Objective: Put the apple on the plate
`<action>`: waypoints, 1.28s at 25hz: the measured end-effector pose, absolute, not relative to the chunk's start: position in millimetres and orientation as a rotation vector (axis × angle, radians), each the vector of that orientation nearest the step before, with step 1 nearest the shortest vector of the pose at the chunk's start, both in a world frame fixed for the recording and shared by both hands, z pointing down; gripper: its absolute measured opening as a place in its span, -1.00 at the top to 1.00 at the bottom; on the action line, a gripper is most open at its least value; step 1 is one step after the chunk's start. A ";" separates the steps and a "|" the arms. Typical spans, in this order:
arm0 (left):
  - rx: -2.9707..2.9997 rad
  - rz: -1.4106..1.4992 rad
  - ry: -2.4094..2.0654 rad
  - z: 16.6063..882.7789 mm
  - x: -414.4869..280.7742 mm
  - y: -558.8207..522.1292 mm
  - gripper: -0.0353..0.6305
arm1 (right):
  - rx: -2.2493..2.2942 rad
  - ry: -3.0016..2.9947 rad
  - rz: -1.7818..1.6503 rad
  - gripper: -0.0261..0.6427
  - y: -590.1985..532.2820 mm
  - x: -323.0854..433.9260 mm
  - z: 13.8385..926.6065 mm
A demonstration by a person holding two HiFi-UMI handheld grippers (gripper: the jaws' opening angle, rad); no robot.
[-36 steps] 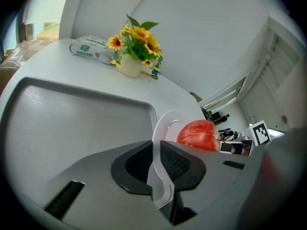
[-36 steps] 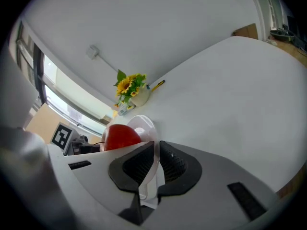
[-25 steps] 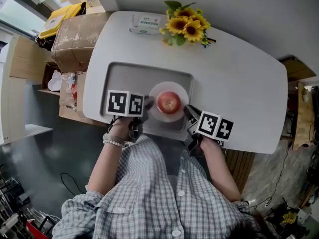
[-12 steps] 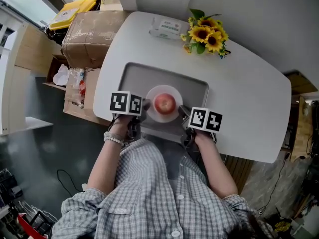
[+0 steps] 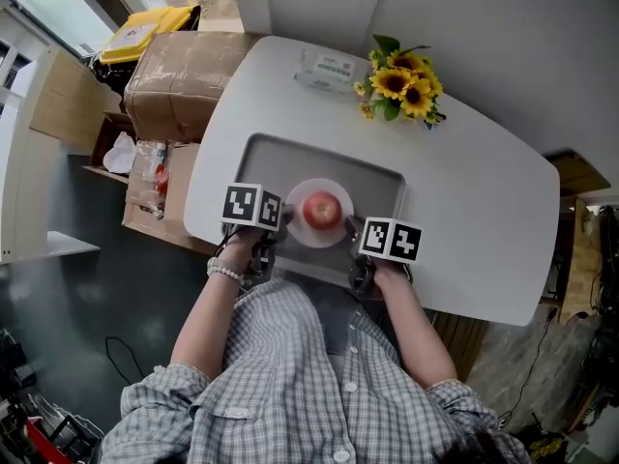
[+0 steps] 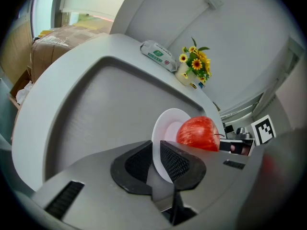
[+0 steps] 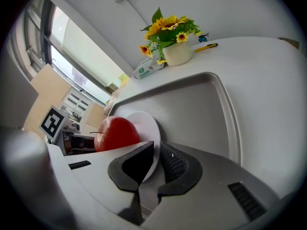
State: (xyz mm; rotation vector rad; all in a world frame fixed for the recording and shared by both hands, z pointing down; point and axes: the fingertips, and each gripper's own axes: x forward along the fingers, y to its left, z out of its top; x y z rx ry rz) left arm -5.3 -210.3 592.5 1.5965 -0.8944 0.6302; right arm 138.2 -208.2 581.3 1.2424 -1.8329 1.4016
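Red apple point(image 5: 322, 210) sits in the middle of the white plate point(image 5: 329, 240), stem side roughly up. Plate is over the near-centre part of the grey tray point(image 5: 290, 158); can't tell if it rests on the tray floor or is held just off it. Left gripper point(image 5: 281, 217) is at the tray's near-left and its jaws are pinched on the plate's left rim, ribbed pads on both faces of the edge with only the rim between them. Right gripper point(image 5: 354, 228) is at the tray's near-right, same story: jaws narrow, clamped on the plate's right rim. Neither gripper touches the apple. Tray lies on a white table point(image 5: 484, 211). Beyond the tray's far edge: a pack of wipes point(image 5: 331, 69) and, to its right, a small pot of sunflowers point(image 5: 404, 87). Left of the tray, off the table, a cardboard box point(image 5: 179, 83).
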 end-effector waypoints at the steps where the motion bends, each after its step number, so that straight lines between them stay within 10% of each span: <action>1: 1.601 0.627 -0.889 592.6 -4.7 -210.6 0.74 | 1.259 -1.834 1.397 0.78 -209.4 138.8 581.2; 32: 2.269 0.134 -1.085 370.3 3.1 -231.1 0.86 | 1.570 -2.465 0.600 0.81 -225.5 175.3 362.1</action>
